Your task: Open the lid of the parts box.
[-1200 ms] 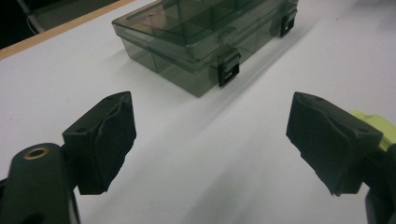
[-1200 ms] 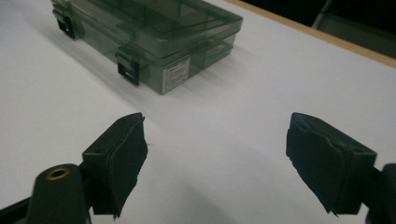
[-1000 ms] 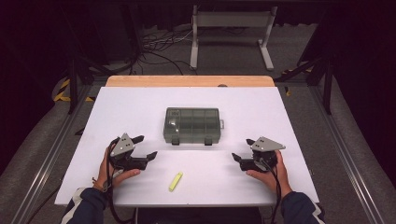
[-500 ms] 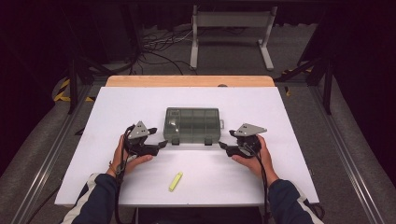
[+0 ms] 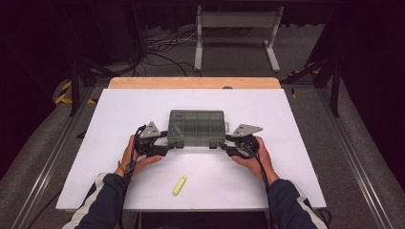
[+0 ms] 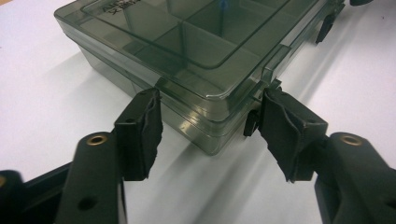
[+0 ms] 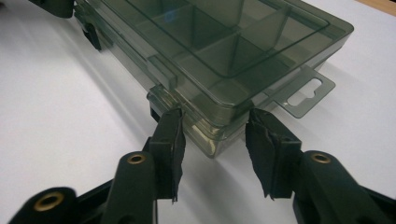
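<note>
A smoky translucent compartment box [image 5: 196, 126] lies lid down at the middle of the white table [image 5: 119, 109]. My left gripper [image 5: 168, 140] is at its front left corner and my right gripper [image 5: 225, 143] at its front right corner. In the left gripper view the jaws [image 6: 210, 98] straddle a corner of the box [image 6: 187, 42], with one pad [image 6: 140, 130] beside the side wall. The right gripper view has the jaws [image 7: 213, 116] astride the box's [image 7: 224, 42] other corner. Both pairs of jaws have just been closing, and I see no pad pressing firmly.
A small yellow stick [image 5: 179, 185] lies on the table in front of the box, between my forearms. A hang tab [image 7: 303, 93] sticks out of the box's right end. Black latches [image 6: 327, 23] sit along its front. A wooden strip [image 5: 191, 82] edges the table's far side.
Both hands have moved forward and inward from the table's front to the box's two front corners. Both pairs of jaws have narrowed around those corners.
</note>
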`<state>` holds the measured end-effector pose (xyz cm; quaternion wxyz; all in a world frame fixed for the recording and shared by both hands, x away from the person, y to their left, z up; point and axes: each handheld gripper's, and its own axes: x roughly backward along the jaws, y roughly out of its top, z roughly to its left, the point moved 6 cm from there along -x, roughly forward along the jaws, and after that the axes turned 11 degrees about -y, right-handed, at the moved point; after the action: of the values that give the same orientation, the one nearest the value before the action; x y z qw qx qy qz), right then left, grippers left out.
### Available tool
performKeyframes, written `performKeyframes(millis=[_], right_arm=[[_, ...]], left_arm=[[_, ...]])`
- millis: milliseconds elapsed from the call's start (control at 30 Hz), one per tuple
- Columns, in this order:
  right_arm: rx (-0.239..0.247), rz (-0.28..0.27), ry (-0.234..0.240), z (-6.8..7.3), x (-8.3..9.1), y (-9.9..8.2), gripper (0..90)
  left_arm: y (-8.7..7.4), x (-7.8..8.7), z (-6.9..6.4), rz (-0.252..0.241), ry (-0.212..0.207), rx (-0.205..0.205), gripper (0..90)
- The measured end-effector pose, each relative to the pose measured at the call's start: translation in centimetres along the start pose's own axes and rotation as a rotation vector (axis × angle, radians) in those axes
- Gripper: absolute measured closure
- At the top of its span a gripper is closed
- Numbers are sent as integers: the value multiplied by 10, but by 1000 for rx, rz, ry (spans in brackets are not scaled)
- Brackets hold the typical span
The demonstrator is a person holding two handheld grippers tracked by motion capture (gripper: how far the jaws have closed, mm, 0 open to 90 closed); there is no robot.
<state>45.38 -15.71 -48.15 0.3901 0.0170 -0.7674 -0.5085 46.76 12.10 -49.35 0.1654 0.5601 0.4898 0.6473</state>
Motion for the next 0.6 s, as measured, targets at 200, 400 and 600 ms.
performKeyframes(millis=[200, 400, 600], right_arm=[[-1, 1, -6, -1, -1, 0, 586], [-4, -1, -7, -1, -2, 0, 587], [-7, -1, -4, -1, -2, 0, 590]], left_arm=[[-1, -1, 0, 7, 5, 10, 438], [-1, 0, -1, 7, 7, 9, 456], [-1, 1, -1, 7, 9, 7, 469]])
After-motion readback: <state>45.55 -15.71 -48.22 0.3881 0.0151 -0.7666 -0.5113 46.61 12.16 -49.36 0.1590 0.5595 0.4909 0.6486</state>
